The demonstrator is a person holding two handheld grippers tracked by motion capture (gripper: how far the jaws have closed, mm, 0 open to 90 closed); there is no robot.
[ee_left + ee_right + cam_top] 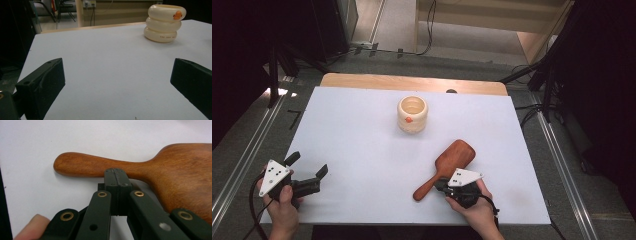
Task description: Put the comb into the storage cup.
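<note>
Jaws of right gripper (115,173) closed beside wooden paddle (150,175).

A reddish-brown wooden paddle (140,167) touches the black right gripper (115,173); ahead of the left, a cream ribbed cup (165,23) bears an orange spot.

cream ringed cup (412,114): 1 | wooden paddle brush (447,166): 1 | white table (362,145): 1

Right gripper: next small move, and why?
Probably open it. The right gripper is shut with nothing between its jaws, tips against the near edge of the wooden paddle handle, which lies flat on the table. Opening would let it straddle the handle.
</note>
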